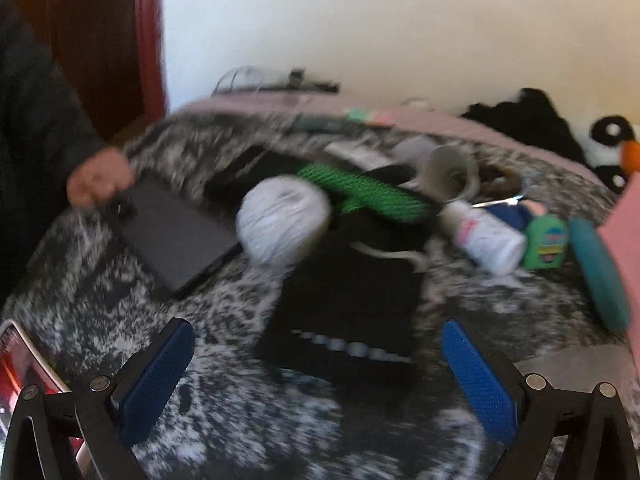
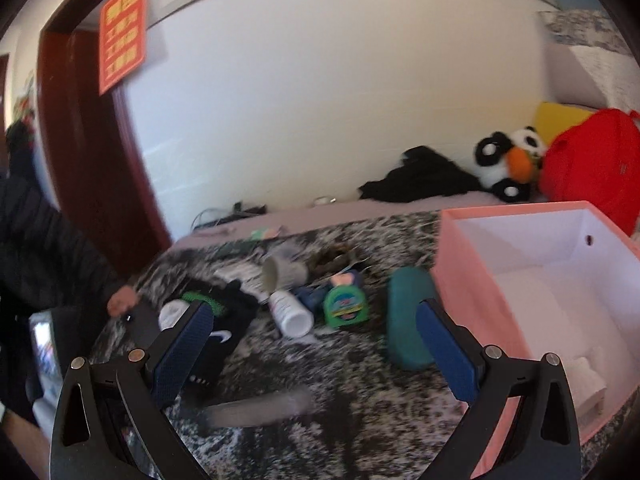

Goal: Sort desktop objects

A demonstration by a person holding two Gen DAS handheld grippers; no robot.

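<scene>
Clutter lies on a black-and-white speckled desktop (image 1: 224,412). A black garment with a white swoosh (image 1: 352,280) lies in front of my open, empty left gripper (image 1: 320,376), with a grey-white ball (image 1: 284,220) and a green brush (image 1: 360,192) behind it. A white bottle (image 1: 486,238), a green container (image 1: 546,242) and a teal case (image 1: 598,272) lie to the right. My right gripper (image 2: 316,344) is open and empty above the desk, left of the pink box (image 2: 472,256). The bottle (image 2: 290,312), the green container (image 2: 344,306) and the teal case (image 2: 404,316) lie ahead of it.
A bare hand (image 1: 98,180) holds a dark flat device (image 1: 176,236) at the desk's left edge. A tipped grey cup (image 1: 448,172) and scissors lie at the back. A panda plush (image 2: 508,160), black cloth and red bag (image 2: 592,164) sit behind. A grey flat strip (image 2: 260,406) lies near the front.
</scene>
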